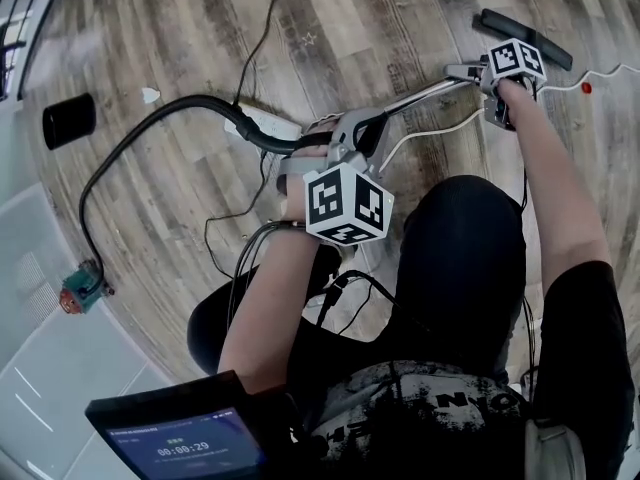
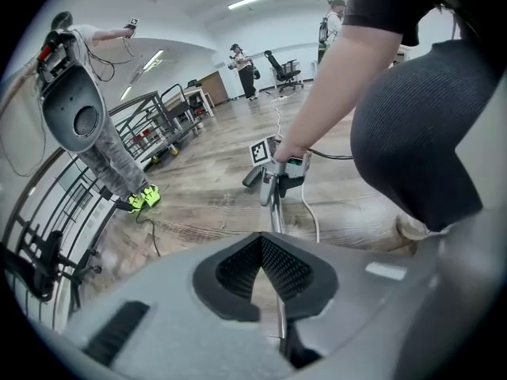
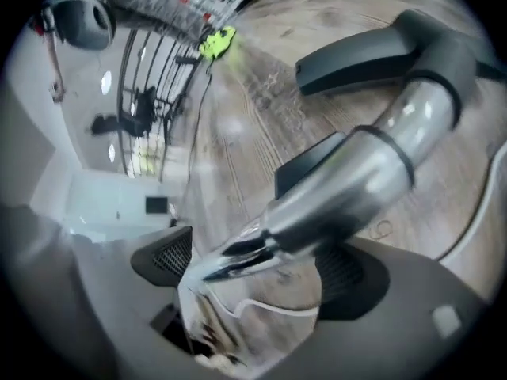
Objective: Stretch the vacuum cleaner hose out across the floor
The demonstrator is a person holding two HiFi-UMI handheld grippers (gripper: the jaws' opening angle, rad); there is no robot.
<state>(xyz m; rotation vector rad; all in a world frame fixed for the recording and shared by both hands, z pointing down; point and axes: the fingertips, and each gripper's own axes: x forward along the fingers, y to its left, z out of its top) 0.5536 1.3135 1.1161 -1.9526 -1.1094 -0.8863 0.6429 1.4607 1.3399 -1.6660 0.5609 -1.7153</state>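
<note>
head view: black hose [image 1: 170,108] lying on the wooden floor [image 1: 380,18]; it arcs from the grey handle [image 1: 350,128] leftward, then down to a small red and teal fitting [image 1: 82,290]; a metal tube [image 1: 425,93] runs from the handle to the black floor head [image 1: 525,36]; white cable [image 1: 600,76] beside the head.
left gripper [image 1: 335,148] [image 2: 260,240] at the handle; jaws together, tips meeting; the tube [image 2: 276,212] shows through the hollow between the pads; whether it is pinched cannot be told.
right gripper [image 1: 480,78] [image 3: 261,267] near the floor head [image 3: 372,54]; jaws wide apart, the tube [image 3: 348,188] lying between the pads, unclamped.
</note>
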